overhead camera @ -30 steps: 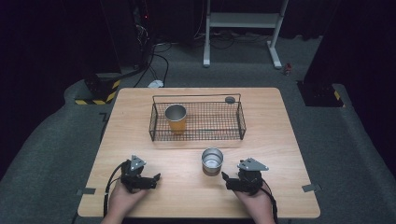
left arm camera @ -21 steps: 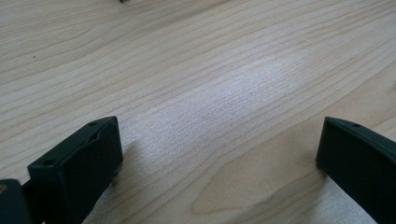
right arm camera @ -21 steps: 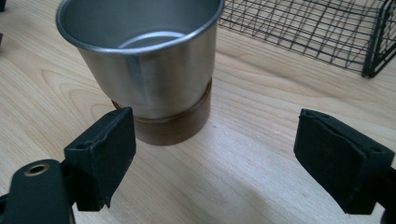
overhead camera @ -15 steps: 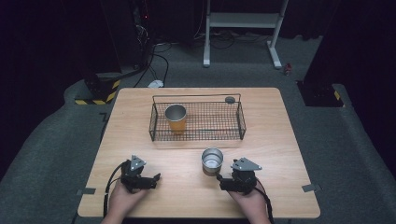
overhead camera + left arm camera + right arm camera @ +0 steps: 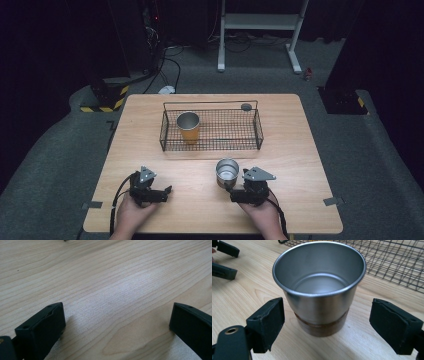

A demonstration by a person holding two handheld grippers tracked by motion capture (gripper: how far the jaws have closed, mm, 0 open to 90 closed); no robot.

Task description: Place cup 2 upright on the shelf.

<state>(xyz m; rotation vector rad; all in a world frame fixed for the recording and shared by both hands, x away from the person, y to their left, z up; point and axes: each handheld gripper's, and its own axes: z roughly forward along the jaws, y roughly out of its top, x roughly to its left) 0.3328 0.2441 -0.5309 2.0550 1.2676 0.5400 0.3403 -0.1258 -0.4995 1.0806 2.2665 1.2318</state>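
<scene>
We have our right gripper point(image 5: 325, 322) wide open around the steel cup point(image 5: 319, 287), which stands upright on the wooden table point(image 5: 300, 150) just in front of the wire basket point(image 5: 210, 131); nothing is gripped. Closing off-centre could tip the cup. Our left gripper point(image 5: 117, 322) rests open and empty. Dark grey carpet and black curtains surround us
</scene>
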